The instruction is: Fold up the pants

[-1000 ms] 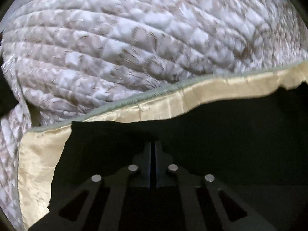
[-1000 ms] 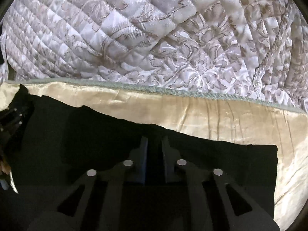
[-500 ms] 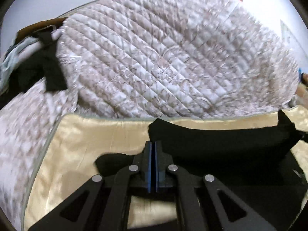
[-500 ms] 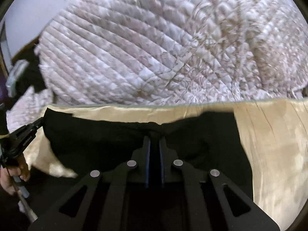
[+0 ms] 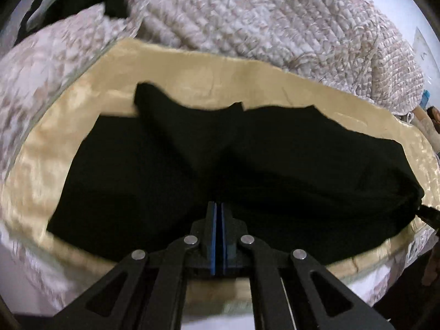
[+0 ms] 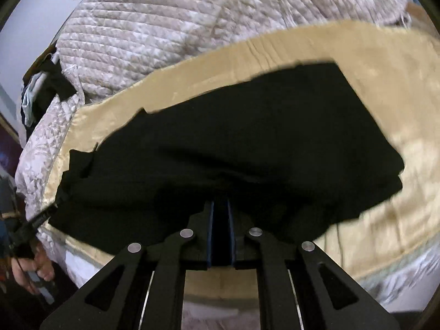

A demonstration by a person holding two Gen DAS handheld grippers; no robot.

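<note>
Black pants (image 5: pixel 247 170) lie spread over a cream satin sheet (image 5: pixel 192 77) on a bed. My left gripper (image 5: pixel 219 209) is shut on the near edge of the pants and lifts it off the sheet. In the right wrist view the pants (image 6: pixel 247 143) hang from my right gripper (image 6: pixel 220 206), which is shut on their near edge with black cloth between the fingers. The far edge of the pants rests on the sheet (image 6: pixel 357 49). The left gripper's tip (image 6: pixel 41 217) shows at the pants' left corner, and the right gripper's tip (image 5: pixel 429 214) at the right corner.
A quilted white and beige bedspread (image 5: pixel 275 13) is bunched behind the sheet and also shows in the right wrist view (image 6: pixel 165 27). Dark clothing (image 6: pixel 52 82) lies at the bed's far left. The bed's front edge (image 6: pixel 220 280) is just below the grippers.
Both grippers have pulled back and up from the bed with the pants' edge. The pants have lifted off the sheet at the near side, and far more of the bed shows.
</note>
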